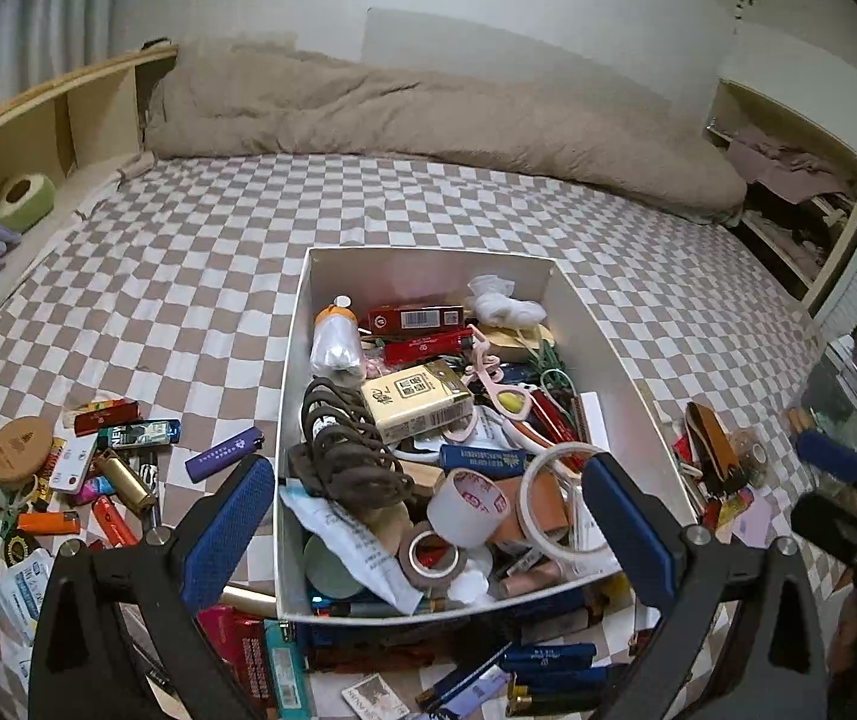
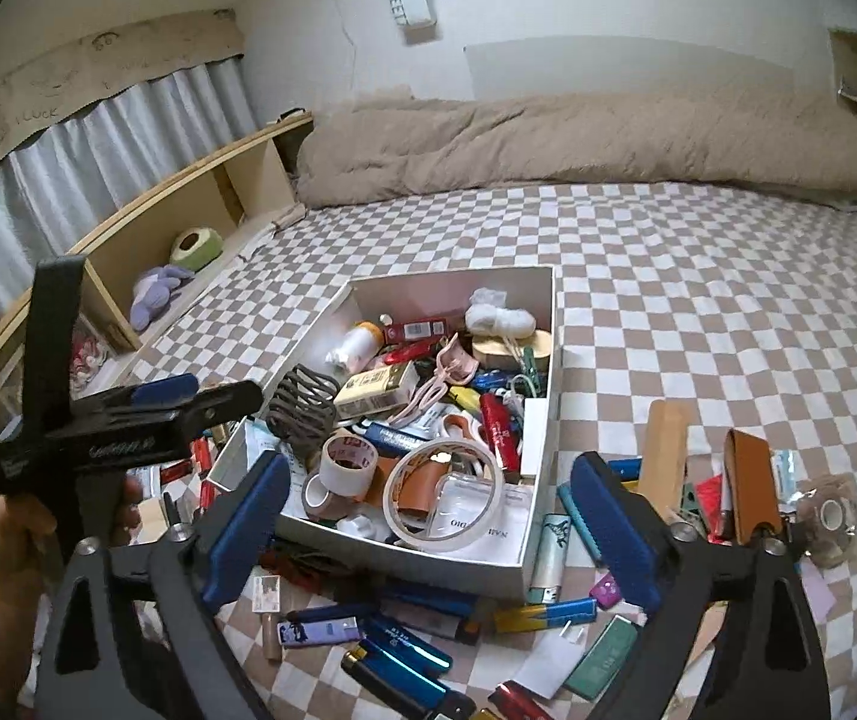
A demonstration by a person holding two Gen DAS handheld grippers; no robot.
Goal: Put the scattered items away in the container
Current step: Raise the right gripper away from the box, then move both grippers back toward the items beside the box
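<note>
A white cardboard box (image 1: 602,348) sits on the checkered bed, filled with tape rolls (image 1: 470,507), a brown hair claw (image 1: 344,450), cigarette packs and lighters. My left gripper (image 1: 428,504) hovers open over the box's near end, its blue pads (image 1: 230,516) holding nothing. My right gripper (image 2: 428,516) is also open and empty above the box's near corner (image 2: 428,564). Loose lighters (image 2: 392,654) lie in front of the box, and more lighters (image 1: 128,468) are heaped to its left. A brown leather case (image 2: 749,480) and a clear tape roll (image 2: 830,516) lie to the right.
A person's hand (image 2: 2,546) holds the left gripper (image 2: 128,420) at the left of the right wrist view. A rolled beige duvet (image 1: 428,114) lies along the far wall. A wooden shelf (image 1: 56,114) with plush toys runs along the bed's left side.
</note>
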